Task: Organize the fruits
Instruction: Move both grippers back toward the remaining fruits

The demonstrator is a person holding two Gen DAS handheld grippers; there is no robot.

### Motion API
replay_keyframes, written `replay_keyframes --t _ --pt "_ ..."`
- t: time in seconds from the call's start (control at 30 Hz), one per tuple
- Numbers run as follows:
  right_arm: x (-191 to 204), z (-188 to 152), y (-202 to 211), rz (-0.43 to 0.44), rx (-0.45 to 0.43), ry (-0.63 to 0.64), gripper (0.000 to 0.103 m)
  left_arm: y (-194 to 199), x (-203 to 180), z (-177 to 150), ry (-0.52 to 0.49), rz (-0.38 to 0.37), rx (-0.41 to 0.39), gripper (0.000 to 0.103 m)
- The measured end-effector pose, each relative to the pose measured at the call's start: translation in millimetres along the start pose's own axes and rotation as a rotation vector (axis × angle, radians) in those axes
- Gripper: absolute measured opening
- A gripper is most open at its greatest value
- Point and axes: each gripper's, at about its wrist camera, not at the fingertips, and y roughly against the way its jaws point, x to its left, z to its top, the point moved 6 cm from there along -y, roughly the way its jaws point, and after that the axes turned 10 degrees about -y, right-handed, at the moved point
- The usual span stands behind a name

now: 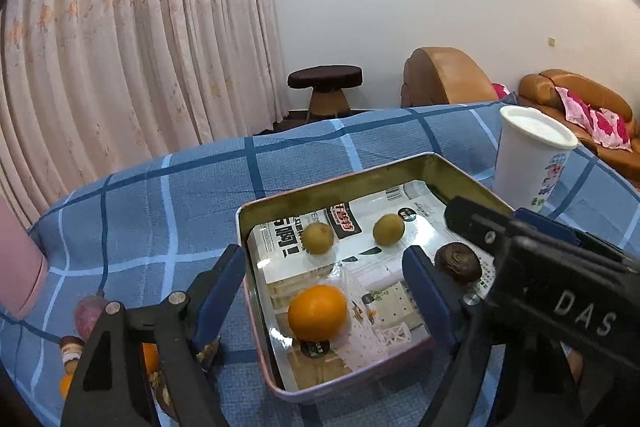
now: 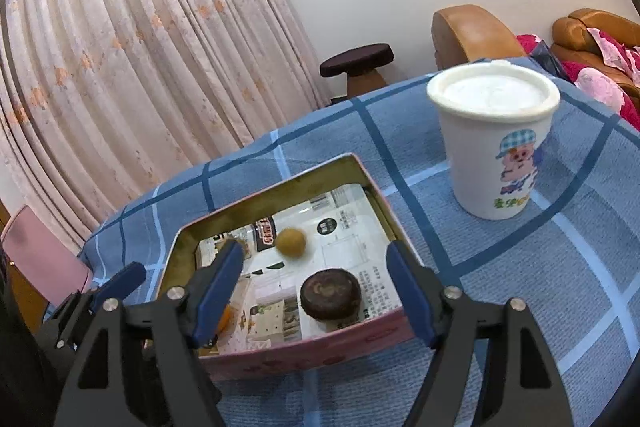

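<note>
A pink metal tin [image 1: 304, 193] [image 2: 308, 351] lined with printed paper sits on the blue checked cloth. It holds an orange [image 1: 317, 313], two small yellow-green fruits [image 1: 317, 237] [image 1: 388, 229] and a dark brown wrinkled fruit [image 1: 458, 263] [image 2: 331, 293]. My left gripper [image 1: 324, 287] is open and empty above the orange. My right gripper [image 2: 314, 291] is open and empty above the brown fruit; it shows at the right of the left wrist view. One yellow-green fruit [image 2: 291, 243] shows in the right wrist view. More fruits, a reddish one [image 1: 89, 313] and orange ones [image 1: 150, 357], lie left of the tin.
A tall white lidded cup [image 1: 528, 163] [image 2: 494, 139] stands right of the tin. A pink chair [image 2: 44, 259] is at the left table edge. Curtains, a dark stool [image 1: 325, 79] and brown sofas [image 1: 576, 99] are behind the table.
</note>
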Motion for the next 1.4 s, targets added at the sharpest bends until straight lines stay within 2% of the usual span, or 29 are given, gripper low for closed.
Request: replay_keyframes --t 0.17,0.37,0.53,0.67,0.73,0.83,0.93,1.1,1.4 --pt "4.0 -0.6 6.0 -0.009 -0.042 0.032 0.077 1.0 17.8 -8.1 0.040 0.025 0.013 0.082" --pt "22.5 -16.9 1.9 0.030 0.013 0.106 0.069 4.3 36.3 -20.4 0.077 0.037 0.029 0.082" --pt "36.9 -29.1 5.1 0.052 0.021 0.165 0.067 10.7 43.6 -30.1 0.049 0.066 0.035 0.082" --pt "46.3 -39.1 3.5 0.059 0.044 0.208 0.055 13.3 54.4 -43.1 0.029 0.095 0.065 0.082" --pt "49.8 -43.3 1.7 0.071 0.064 0.218 0.051 17.2 58.6 -48.1 0.035 0.056 0.061 0.082" --pt "57.5 -50.7 3.1 0.085 0.075 0.247 0.051 25.3 62.5 -50.9 0.038 0.029 0.051 0.082" --pt "66.3 -56.6 6.7 0.108 0.076 0.265 0.051 33.4 72.5 -54.5 0.029 0.059 0.044 0.082" --pt "82.5 -68.9 11.6 0.163 0.097 0.294 0.051 43.6 102.3 -60.5 0.098 0.072 0.040 0.082" --pt "122.3 -104.1 14.9 0.272 0.183 0.377 0.051 39.1 147.3 -81.9 0.190 0.140 0.132 0.082"
